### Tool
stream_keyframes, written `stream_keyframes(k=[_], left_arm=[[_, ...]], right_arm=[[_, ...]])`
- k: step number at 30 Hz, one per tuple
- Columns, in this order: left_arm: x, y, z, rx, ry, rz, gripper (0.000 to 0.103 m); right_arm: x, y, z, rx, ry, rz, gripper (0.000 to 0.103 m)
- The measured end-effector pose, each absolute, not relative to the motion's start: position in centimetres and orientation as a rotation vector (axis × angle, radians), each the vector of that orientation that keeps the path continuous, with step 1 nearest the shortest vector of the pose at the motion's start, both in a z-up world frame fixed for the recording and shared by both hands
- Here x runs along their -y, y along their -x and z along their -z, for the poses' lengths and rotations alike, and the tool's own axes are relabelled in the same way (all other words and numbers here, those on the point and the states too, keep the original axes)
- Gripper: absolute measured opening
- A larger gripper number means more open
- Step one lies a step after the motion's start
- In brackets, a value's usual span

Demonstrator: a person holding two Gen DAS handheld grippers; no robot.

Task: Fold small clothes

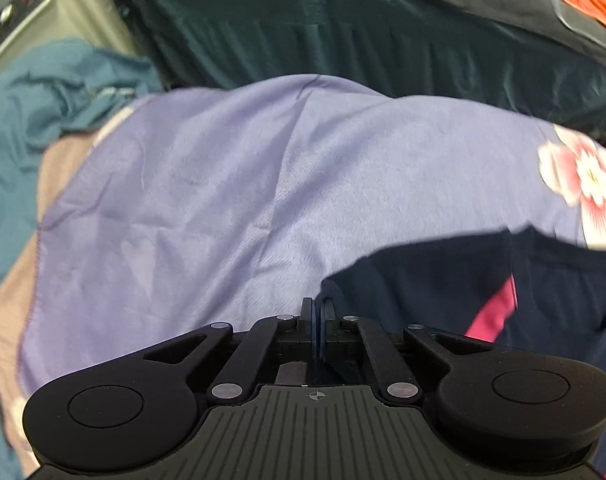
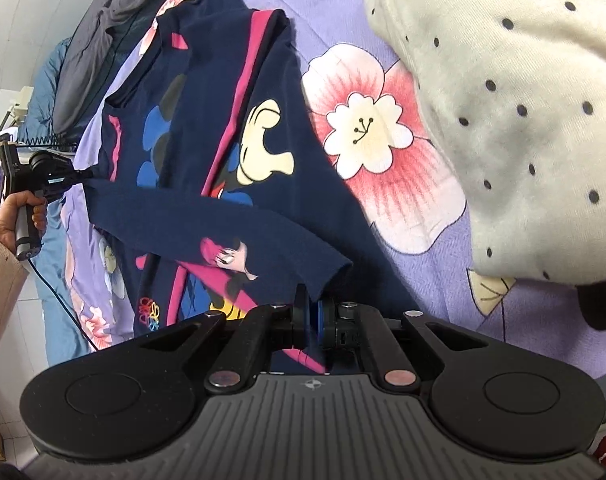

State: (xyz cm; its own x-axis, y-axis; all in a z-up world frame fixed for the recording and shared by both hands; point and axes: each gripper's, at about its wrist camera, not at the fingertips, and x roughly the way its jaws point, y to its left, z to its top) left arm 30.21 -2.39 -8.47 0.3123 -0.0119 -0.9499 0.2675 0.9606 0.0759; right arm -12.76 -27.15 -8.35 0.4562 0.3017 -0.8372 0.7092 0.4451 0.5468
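A small navy top (image 2: 207, 208) with pink stripes and a cartoon mouse print lies on the purple flowered bedsheet (image 2: 343, 12). One sleeve is stretched across the body. My right gripper (image 2: 314, 312) is shut on the cuff end of that sleeve. My left gripper (image 2: 87, 176), seen at the left in the right wrist view, is pinching the sleeve's other end at the shoulder. In the left wrist view my left gripper (image 1: 318, 320) is shut on the navy fabric (image 1: 483, 280), which trails off to the right over the purple sheet (image 1: 223, 200).
A white plush toy with dark dots (image 2: 515, 120) lies on the sheet at the right. A dark grey pillow (image 2: 103, 32) and teal bedding (image 1: 343, 36) lie at the bed's far end. A grey appliance (image 1: 19, 4) stands beyond the bed.
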Motion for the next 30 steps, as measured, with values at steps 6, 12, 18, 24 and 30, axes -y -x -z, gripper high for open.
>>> stream_keyframes(k=[6,12,18,24,30], left_arm=[[3.7,-30.1,10.6,-1.154,-0.27,0.22,0.035],[1.9,-29.8,7.5,-0.984,-0.179,0.24,0.034],[-0.1,-29.4,6.1,-1.077,-0.17,0.296,0.103],[-2.4,-21.4,5.2,-0.941,-0.422,0.427,0.103],[-5.3,-14.8,7.3,-0.935,-0.565,0.556,0.09]], right_arm=[[27.2,10.6,10.7,-1.171,-1.01,0.383,0.005],[26.7,9.9,10.3,-1.142,-0.937,0.413,0.005],[27.0,10.7,11.0,-1.152,-0.983,0.407,0.007],[26.7,11.1,8.7,-1.162,-0.858,0.429,0.029],[26.0,11.9,7.7,-1.185,-0.747,0.413,0.041]])
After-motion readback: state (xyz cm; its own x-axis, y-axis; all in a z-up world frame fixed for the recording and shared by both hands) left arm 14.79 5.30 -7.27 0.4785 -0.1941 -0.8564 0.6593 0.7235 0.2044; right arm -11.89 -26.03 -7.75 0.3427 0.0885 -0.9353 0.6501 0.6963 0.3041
